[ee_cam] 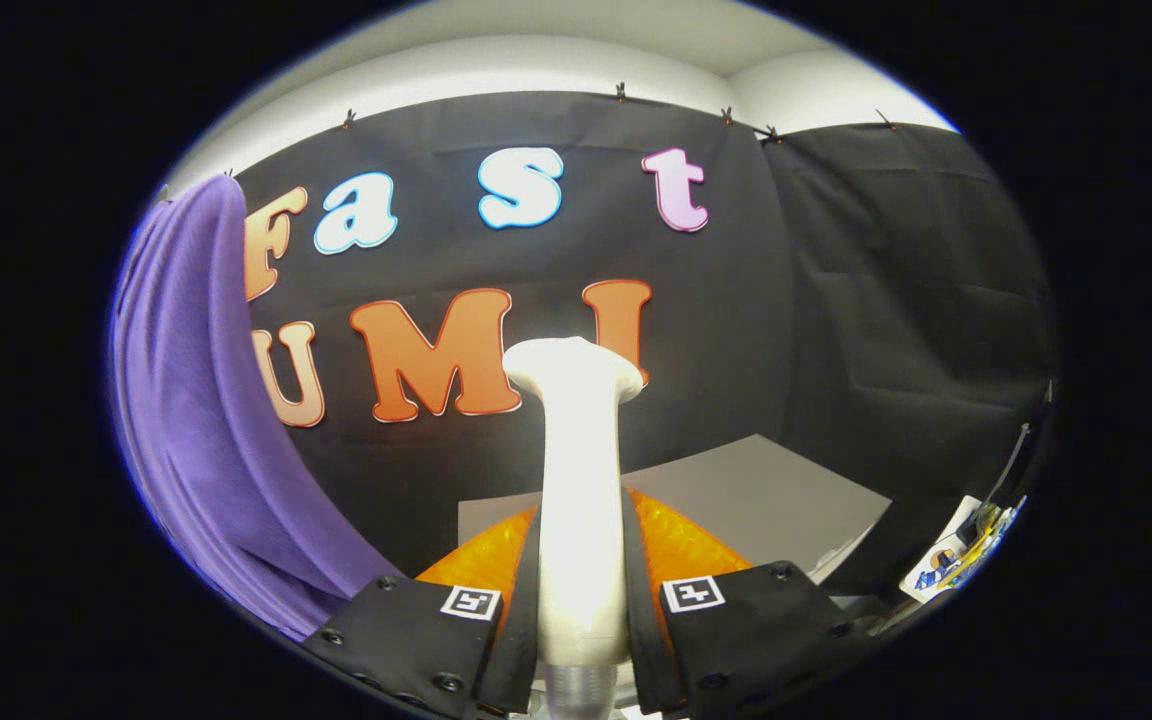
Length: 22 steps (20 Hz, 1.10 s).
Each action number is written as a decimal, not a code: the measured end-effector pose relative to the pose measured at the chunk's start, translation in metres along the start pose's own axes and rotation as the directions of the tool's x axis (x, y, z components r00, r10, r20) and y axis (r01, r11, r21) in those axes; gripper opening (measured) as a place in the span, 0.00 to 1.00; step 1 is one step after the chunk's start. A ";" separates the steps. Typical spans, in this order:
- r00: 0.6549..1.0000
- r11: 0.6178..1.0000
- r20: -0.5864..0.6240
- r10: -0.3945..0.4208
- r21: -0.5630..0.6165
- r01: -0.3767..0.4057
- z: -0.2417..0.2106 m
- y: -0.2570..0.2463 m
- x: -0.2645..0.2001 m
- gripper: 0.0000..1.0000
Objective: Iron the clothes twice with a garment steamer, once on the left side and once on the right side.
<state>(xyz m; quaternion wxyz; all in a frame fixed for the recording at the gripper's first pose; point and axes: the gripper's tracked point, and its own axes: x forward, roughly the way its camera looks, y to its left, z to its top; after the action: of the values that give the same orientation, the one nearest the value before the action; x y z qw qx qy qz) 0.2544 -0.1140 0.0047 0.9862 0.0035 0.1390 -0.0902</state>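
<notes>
- The gripper (581, 610) is reaching forward with its two fingers showing at the bottom of the gripper view, each carrying a small square black-and-white marker on its upper face
- A white, smooth plastic garment steamer (579, 500) is standing upright between the fingers, its slim handle rising from a ribbed grey collar at the base to a wider, flared head at the top
- The jaws are sitting closed to a narrow gap around the steamer's handle, and both fingers are pressing against its sides, so the gripper is holding the steamer
- The steamer's flared head is pointing up and away from the fingers, towards the black cloth wall (836, 300) of the booth beyond
- A purple, softly ribbed fabric garment (196, 420) is hanging to the left of the steamer, draping down in long folds until it is passing behind the left finger
- The steamer head and the purple garment are sitting well apart, with black wall showing between them
- A flat grey bench surface (766, 490) is lying beyond the fingers, its far edge running along the foot of the black wall
- Some small, colourful printed items (951, 565) are lying off the right edge of the bench, too small and blurred to make out
</notes>
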 end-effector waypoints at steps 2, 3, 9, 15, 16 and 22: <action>0.999 1.000 0.039 -0.012 -0.002 0.012 0.009 -0.003 -0.032 0.46; 0.998 1.000 0.060 -0.015 -0.004 0.015 0.012 -0.002 -0.047 0.46; 0.983 1.000 0.185 -0.009 -0.021 0.013 0.024 0.021 -0.143 0.45; 0.957 1.000 0.289 -0.009 -0.008 0.012 0.029 0.065 -0.213 0.46; 0.951 1.000 0.309 -0.010 -0.009 0.014 0.026 0.071 -0.226 0.46; 0.923 0.999 0.382 -0.036 -0.023 0.048 -0.003 0.119 -0.281 0.45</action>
<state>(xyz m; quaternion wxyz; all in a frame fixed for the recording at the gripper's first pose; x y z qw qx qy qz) 0.0095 0.0528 0.0769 0.9921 -0.0328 -0.0539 -0.1080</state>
